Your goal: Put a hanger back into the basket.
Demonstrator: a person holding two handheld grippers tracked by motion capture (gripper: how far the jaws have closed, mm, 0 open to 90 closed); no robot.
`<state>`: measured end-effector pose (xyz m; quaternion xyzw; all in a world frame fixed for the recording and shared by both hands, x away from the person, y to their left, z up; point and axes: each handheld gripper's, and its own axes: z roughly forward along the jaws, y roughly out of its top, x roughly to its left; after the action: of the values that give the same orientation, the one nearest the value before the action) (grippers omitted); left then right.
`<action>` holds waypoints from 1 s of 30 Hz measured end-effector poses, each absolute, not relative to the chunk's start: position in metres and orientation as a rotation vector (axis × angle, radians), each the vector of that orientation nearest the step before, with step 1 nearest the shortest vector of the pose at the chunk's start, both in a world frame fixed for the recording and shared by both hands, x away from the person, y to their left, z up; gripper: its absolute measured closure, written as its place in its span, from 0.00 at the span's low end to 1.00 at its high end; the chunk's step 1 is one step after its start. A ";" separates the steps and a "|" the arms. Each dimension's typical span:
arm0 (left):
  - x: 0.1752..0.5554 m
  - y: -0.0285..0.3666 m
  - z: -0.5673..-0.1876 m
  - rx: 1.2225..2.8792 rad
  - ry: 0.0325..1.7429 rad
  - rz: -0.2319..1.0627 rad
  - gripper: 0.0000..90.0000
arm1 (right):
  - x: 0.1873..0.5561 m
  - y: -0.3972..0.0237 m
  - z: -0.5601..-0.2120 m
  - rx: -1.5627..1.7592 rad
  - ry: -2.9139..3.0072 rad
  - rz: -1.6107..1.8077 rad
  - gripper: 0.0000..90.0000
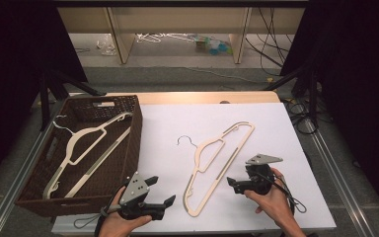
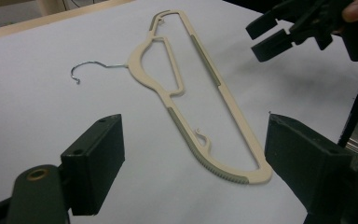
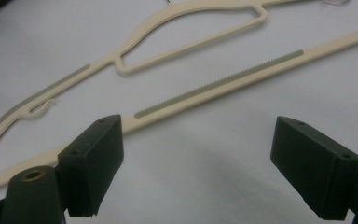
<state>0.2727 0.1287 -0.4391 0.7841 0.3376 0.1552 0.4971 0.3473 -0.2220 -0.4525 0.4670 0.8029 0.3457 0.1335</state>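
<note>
With both jaws spread and empty, the cream plastic hanger (image 1: 220, 165) lying flat on the white table (image 1: 286, 128) is best pinched on its straight bar by the right gripper (image 1: 235, 182), the left gripper (image 1: 161, 191) kept near to its left.

Even overhead light falls on the white bench (image 1: 286, 128), bright but without glare — the room around it drops to near black at both sides. Shadows are soft: a grey smudge lies under the right gripper (image 3: 198, 168) in its own view. Close up, the black fingers (image 3: 93, 163) look slightly soft and grainy
</note>
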 end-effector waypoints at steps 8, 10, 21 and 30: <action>0.273 0.129 -0.442 1.906 0.821 0.371 0.22 | 0.378 -0.197 -0.466 1.380 2.335 0.886 0.19; 0.273 0.128 -0.442 1.903 0.829 0.365 0.22 | 0.383 -0.192 -0.469 1.396 2.336 0.865 0.20; 0.273 0.129 -0.442 1.910 0.818 0.369 0.22 | 0.394 -0.177 -0.477 1.480 2.324 0.768 0.20; 0.273 0.127 -0.443 1.917 0.819 0.363 0.22 | 0.397 -0.176 -0.480 1.462 2.340 0.732 0.19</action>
<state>0.2733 0.1275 -0.4434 0.7894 0.3372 0.1496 0.4906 0.3971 -0.1761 -0.4796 0.5068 0.8113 0.2539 0.1432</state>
